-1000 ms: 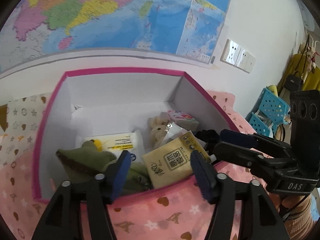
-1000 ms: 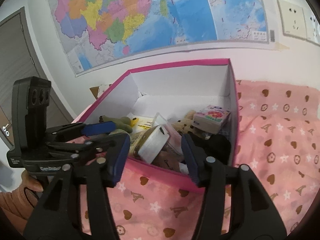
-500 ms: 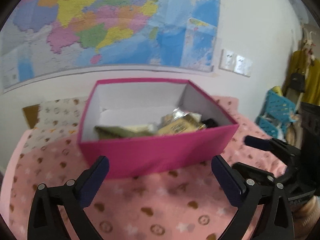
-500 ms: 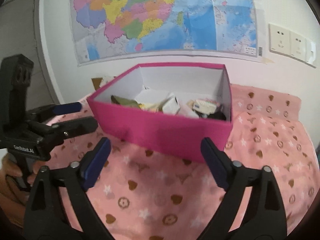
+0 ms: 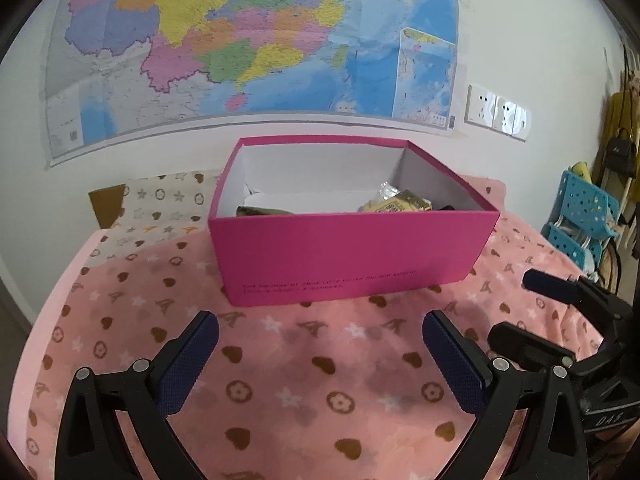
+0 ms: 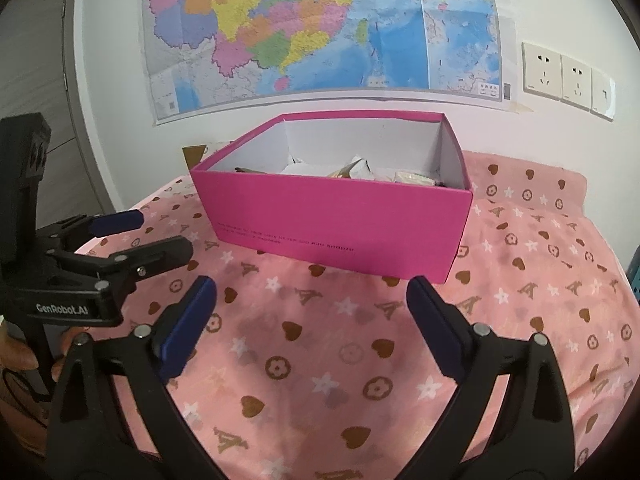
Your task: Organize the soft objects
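A pink open box (image 5: 348, 256) stands on the pink patterned blanket (image 5: 280, 380); it also shows in the right wrist view (image 6: 332, 216). Only the tops of the soft items inside show: a green plush (image 5: 260, 211) at left and a yellow packet (image 5: 396, 205) at right. My left gripper (image 5: 320, 360) is open and empty, well in front of the box. My right gripper (image 6: 312, 320) is open and empty, also in front of the box. Each gripper shows in the other's view: the right one (image 5: 532, 312) and the left one (image 6: 132, 236).
A wall map (image 5: 248, 48) and wall sockets (image 5: 496, 114) are behind the box. A blue plastic rack (image 5: 580, 216) stands at the right. A grey door (image 6: 40, 80) is at the left. The bed edge drops off at the left.
Both grippers have pulled back from over the box to well in front of it, and both opened wider. The box contents are now mostly hidden behind its front wall.
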`<state>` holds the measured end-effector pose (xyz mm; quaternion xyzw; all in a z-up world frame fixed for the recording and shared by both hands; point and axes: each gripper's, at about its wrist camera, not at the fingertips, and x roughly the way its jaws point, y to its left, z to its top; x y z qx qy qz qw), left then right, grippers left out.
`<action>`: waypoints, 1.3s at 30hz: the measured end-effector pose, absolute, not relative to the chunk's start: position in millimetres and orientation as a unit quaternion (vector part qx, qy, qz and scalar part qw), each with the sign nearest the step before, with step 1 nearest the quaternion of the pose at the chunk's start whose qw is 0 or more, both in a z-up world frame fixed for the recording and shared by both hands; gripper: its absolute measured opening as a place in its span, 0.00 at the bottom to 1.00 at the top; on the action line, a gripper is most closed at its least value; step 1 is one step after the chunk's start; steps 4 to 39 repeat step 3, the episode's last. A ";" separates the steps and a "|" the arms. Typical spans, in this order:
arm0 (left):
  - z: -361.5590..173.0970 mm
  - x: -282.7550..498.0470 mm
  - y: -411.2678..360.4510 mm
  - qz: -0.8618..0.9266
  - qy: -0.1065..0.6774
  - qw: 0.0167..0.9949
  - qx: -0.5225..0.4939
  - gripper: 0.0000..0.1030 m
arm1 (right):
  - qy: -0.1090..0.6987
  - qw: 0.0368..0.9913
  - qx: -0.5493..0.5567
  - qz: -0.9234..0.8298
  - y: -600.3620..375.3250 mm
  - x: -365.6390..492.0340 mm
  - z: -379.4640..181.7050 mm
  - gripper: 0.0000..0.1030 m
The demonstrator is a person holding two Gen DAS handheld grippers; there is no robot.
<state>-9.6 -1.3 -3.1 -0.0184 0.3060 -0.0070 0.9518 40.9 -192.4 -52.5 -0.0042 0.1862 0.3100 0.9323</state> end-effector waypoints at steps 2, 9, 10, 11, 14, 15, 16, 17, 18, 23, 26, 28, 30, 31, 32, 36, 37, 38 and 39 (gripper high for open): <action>-3.4 -13.9 -0.8 -0.002 0.304 0.953 -0.020 1.00 | 0.187 0.932 -0.003 0.311 -192.6 38.8 -53.7 0.94; -3.1 -15.1 -0.7 -0.003 0.302 0.953 -0.022 1.00 | 0.188 0.932 -0.004 0.310 -192.5 38.0 -54.4 0.94; -3.1 -15.1 -0.7 -0.003 0.302 0.953 -0.022 1.00 | 0.188 0.932 -0.004 0.310 -192.5 38.0 -54.4 0.94; -3.1 -15.1 -0.7 -0.003 0.302 0.953 -0.022 1.00 | 0.188 0.932 -0.004 0.310 -192.5 38.0 -54.4 0.94; -3.1 -15.1 -0.7 -0.003 0.302 0.953 -0.022 1.00 | 0.188 0.932 -0.004 0.310 -192.5 38.0 -54.4 0.94; -3.1 -15.1 -0.7 -0.003 0.302 0.953 -0.022 1.00 | 0.188 0.932 -0.004 0.310 -192.5 38.0 -54.4 0.94; -3.1 -15.1 -0.7 -0.003 0.302 0.953 -0.022 1.00 | 0.188 0.932 -0.004 0.310 -192.5 38.0 -54.4 0.94; -3.1 -15.1 -0.7 -0.003 0.302 0.953 -0.022 1.00 | 0.188 0.932 -0.004 0.310 -192.5 38.0 -54.4 0.94; -3.1 -15.1 -0.7 -0.003 0.302 0.953 -0.022 1.00 | 0.188 0.932 -0.004 0.310 -192.5 38.0 -54.4 0.94; -3.1 -15.1 -0.7 -0.003 0.302 0.953 -0.022 1.00 | 0.188 0.932 -0.004 0.310 -192.5 38.0 -54.4 0.94; -3.1 -15.1 -0.7 -0.003 0.302 0.953 -0.022 1.00 | 0.188 0.932 -0.004 0.310 -192.5 38.0 -54.4 0.94; -3.1 -15.1 -0.7 -0.003 0.302 0.953 -0.022 1.00 | 0.188 0.932 -0.004 0.310 -192.5 38.0 -54.4 0.94; -3.1 -15.1 -0.7 -0.003 0.302 0.953 -0.022 1.00 | 0.188 0.932 -0.004 0.310 -192.5 38.0 -54.4 0.94; -3.1 -15.1 -0.7 -0.003 0.302 0.953 -0.022 1.00 | 0.188 0.932 -0.004 0.310 -192.5 38.0 -54.4 0.94; -3.1 -15.1 -0.7 -0.003 0.302 0.953 -0.022 1.00 | 0.188 0.932 -0.004 0.310 -192.5 38.0 -54.4 0.94; -3.1 -15.1 -0.7 -0.003 0.302 0.953 -0.022 1.00 | 0.188 0.932 -0.004 0.310 -192.5 38.0 -54.4 0.94; -3.1 -15.1 -0.7 -0.003 0.302 0.953 -0.022 1.00 | 0.188 0.932 -0.004 0.310 -192.5 38.0 -54.4 0.94; -3.1 -15.1 -0.7 -0.003 0.302 0.953 -0.022 1.00 | 0.188 0.932 -0.004 0.310 -192.5 38.0 -54.4 0.94; -3.1 -15.1 -0.7 -0.003 0.302 0.953 -0.022 1.00 | 0.188 0.932 -0.004 0.310 -192.5 38.0 -54.4 0.94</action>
